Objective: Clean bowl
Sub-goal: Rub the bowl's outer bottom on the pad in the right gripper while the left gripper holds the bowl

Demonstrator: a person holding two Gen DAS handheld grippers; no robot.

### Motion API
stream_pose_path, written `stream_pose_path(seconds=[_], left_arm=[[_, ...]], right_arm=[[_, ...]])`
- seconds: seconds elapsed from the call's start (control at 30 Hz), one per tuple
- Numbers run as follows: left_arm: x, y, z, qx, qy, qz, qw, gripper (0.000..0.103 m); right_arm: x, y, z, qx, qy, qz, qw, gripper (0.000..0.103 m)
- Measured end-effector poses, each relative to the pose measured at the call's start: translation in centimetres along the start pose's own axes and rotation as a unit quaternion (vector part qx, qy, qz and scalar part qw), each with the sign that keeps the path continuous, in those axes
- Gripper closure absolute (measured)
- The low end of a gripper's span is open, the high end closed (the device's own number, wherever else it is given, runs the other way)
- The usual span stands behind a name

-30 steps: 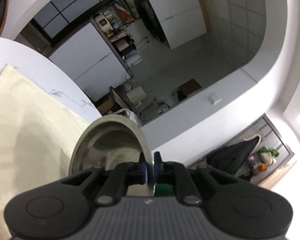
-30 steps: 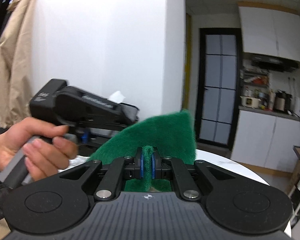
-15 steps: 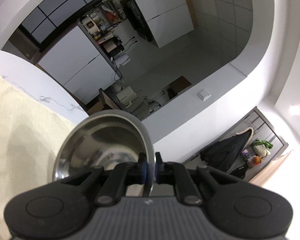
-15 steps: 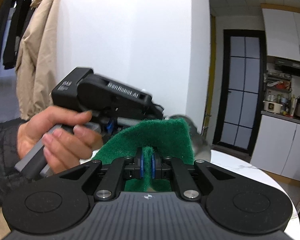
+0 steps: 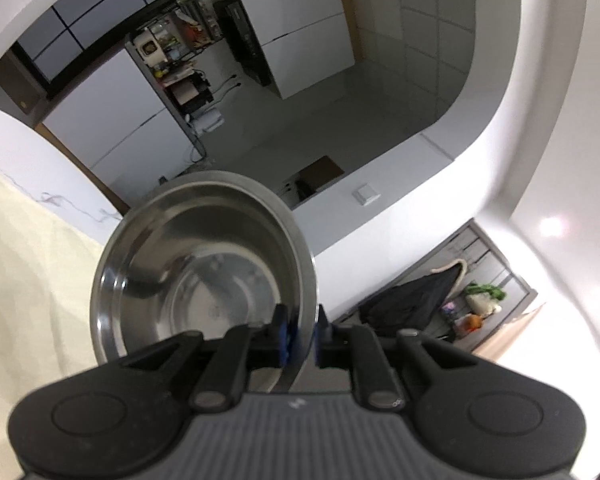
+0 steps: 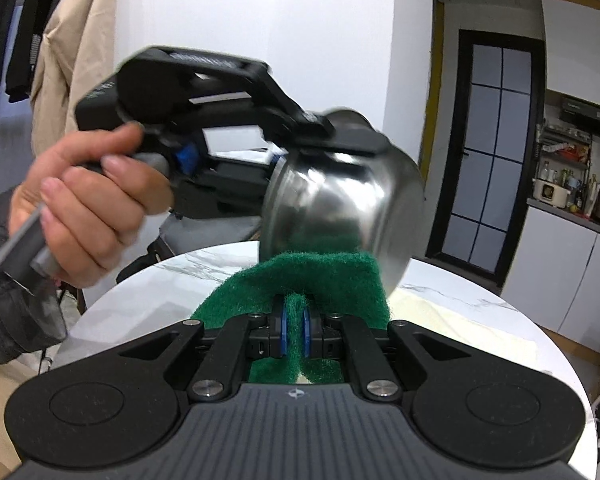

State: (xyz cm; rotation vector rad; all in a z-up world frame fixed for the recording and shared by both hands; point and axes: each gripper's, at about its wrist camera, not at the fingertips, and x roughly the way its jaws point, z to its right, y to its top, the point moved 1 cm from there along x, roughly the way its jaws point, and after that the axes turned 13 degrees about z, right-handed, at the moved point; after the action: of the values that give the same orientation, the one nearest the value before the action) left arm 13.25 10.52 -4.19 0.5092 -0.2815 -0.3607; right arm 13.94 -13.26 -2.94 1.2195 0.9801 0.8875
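Observation:
My left gripper (image 5: 300, 334) is shut on the rim of a shiny steel bowl (image 5: 204, 264) and holds it in the air, tilted on its side. In the right wrist view the bowl (image 6: 340, 204) hangs above the table with its outside wall facing me, held by the left gripper (image 6: 296, 148) in a hand. My right gripper (image 6: 295, 338) is shut on a folded green scouring pad (image 6: 324, 276). The pad's top edge lies just under the bowl's outer wall; I cannot tell whether they touch.
A round white marble table (image 6: 148, 288) lies below, with a cream cloth (image 6: 460, 320) spread on it, also in the left wrist view (image 5: 24, 288). Coats (image 6: 60, 40) hang at the left. A kitchen counter (image 6: 560, 216) and a dark door (image 6: 488, 152) stand behind.
The left gripper has lifted and swung the bowl up and to the right, over the pad. The bowl's inside now faces the left camera more fully. The right gripper stays shut on the pad.

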Motion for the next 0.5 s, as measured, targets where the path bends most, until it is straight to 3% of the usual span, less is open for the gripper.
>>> stream_pose_path(seconds=[0.17,0.5], left_arm=[[0.3,-0.3,0.3,-0.02,-0.032,-0.009,0.9992,0.091],[1.0,-1.2,0.1,-0.018,-0.034,-0.031,0.9988,0.092]], right_arm=[[0.1,-0.2,0.4,-0.001,-0.014,-0.005,1.0,0.096],[-0.2,-0.7,2.6,0.011,-0.091,-0.006,0.996,0.095]])
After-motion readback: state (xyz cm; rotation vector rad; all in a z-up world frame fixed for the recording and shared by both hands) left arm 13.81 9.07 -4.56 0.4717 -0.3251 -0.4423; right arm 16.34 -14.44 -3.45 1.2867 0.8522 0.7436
